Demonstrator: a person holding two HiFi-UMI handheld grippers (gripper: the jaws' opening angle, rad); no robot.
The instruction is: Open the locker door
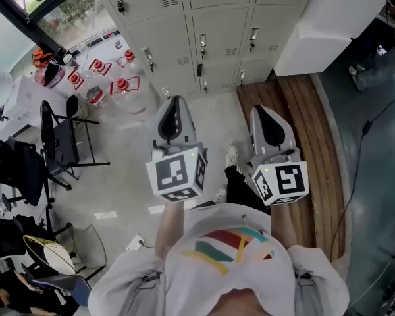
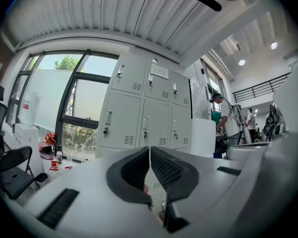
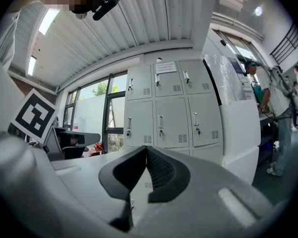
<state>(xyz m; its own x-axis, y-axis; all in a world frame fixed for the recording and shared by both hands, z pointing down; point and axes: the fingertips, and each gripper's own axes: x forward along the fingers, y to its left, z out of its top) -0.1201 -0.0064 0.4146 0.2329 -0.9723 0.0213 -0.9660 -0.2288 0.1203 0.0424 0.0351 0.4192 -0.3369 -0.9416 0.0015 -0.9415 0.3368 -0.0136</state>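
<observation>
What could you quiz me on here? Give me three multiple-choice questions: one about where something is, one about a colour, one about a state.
1. Where is the black chair?
A) to the person's left
B) to the person's right
C) on the wooden boards

2. What colour are the lockers?
A) red
B) blue
C) pale grey

3. How do the jaws of the left tool and the right tool stand?
A) wide apart
B) together, holding nothing
C) clamped on a door handle

Answers:
1 A: the head view shows it on the left tool's side.
2 C: every door in view is pale grey.
3 B: each tool's own view shows its jaws meeting with nothing between them.
</observation>
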